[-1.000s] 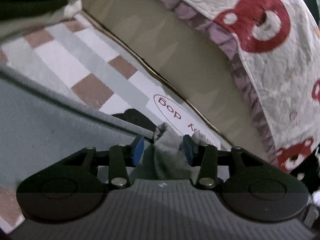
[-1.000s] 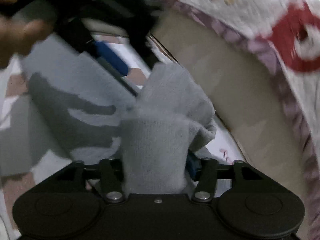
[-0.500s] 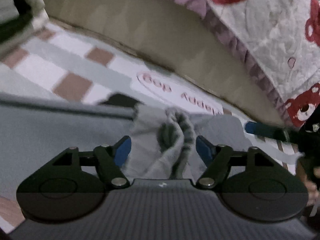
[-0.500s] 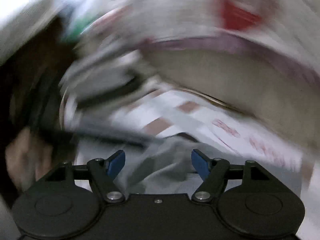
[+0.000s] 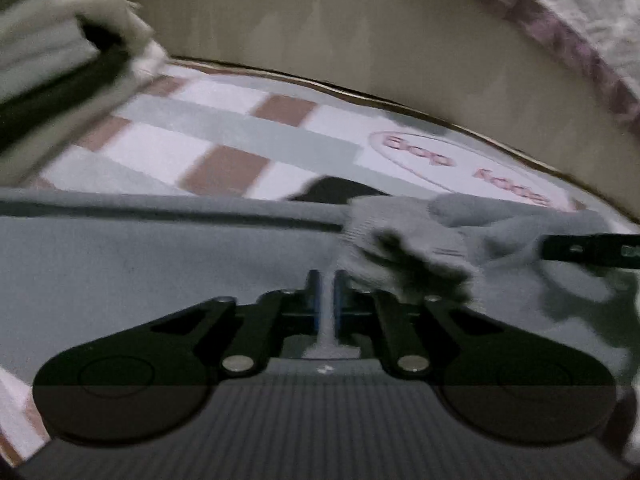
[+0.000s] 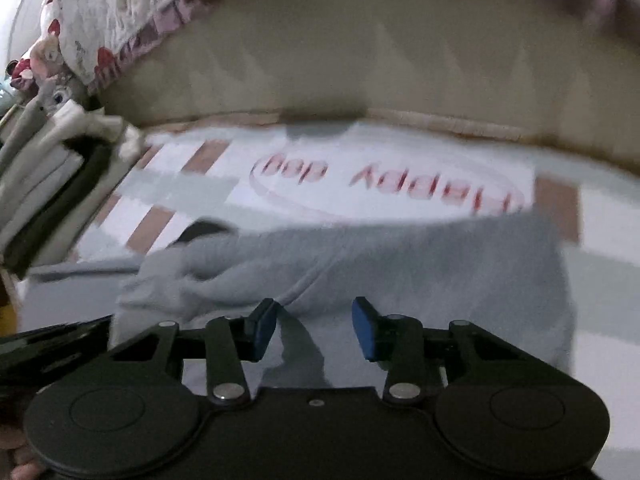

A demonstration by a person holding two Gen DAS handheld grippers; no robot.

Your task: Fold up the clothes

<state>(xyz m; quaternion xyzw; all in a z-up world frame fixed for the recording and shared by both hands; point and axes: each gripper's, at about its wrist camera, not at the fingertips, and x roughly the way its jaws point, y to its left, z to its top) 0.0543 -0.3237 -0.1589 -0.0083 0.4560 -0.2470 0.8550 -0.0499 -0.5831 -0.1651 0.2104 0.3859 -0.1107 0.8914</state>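
The left gripper [image 5: 325, 296] has its blue pads pressed together on a thin fold of the grey garment [image 5: 120, 264]; the pinched edge is mostly hidden between them. The right gripper [image 6: 314, 330] hangs spread above the same cloth, pinching nothing. The garment lies on a checked mat [image 6: 400, 184] lettered "Happy dog", its bunched cuff [image 6: 188, 276] blurred at ten o'clock. Farther off at nine o'clock, folded laundry [image 6: 48, 176] is cut off by the frame.

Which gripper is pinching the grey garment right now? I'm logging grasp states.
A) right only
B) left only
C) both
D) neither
B: the left gripper has its blue pads closed on a fold of the grey garment, while the right gripper has its pads spread apart above the cloth.
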